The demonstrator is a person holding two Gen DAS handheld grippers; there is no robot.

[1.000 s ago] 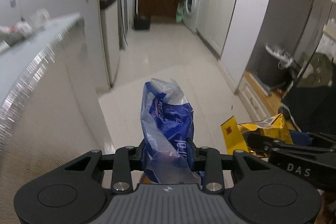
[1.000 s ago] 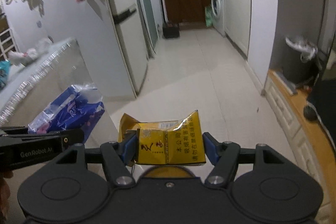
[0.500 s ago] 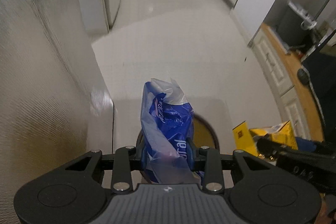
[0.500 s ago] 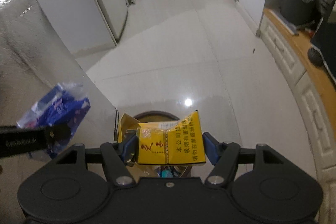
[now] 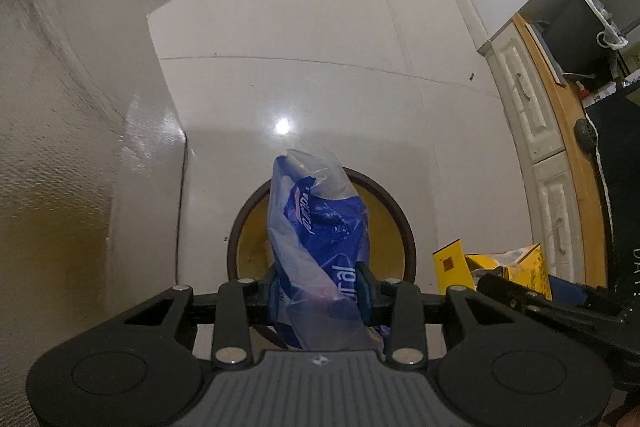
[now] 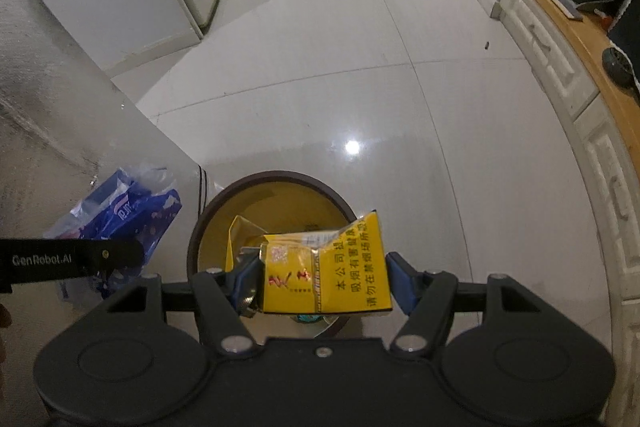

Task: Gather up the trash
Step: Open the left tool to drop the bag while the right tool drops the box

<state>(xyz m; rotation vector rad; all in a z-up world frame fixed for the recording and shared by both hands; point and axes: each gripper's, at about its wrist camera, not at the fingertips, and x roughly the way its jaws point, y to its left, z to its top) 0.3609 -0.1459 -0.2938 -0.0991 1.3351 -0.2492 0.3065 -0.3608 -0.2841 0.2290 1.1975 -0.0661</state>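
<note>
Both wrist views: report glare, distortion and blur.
Left wrist view: a small bright glare spot on the glossy white tiled floor beyond the round brown bin with yellow inside; fisheye bends the wooden-topped cabinet; edges darken. Right wrist view: the same kind of glare spot; curved tile lines; print on the yellow crumpled cigarette pack stays sharp.

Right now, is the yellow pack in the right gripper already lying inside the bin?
No. The yellow pack is between the pads of the right gripper, held above the open round bin, not resting in it.
</note>
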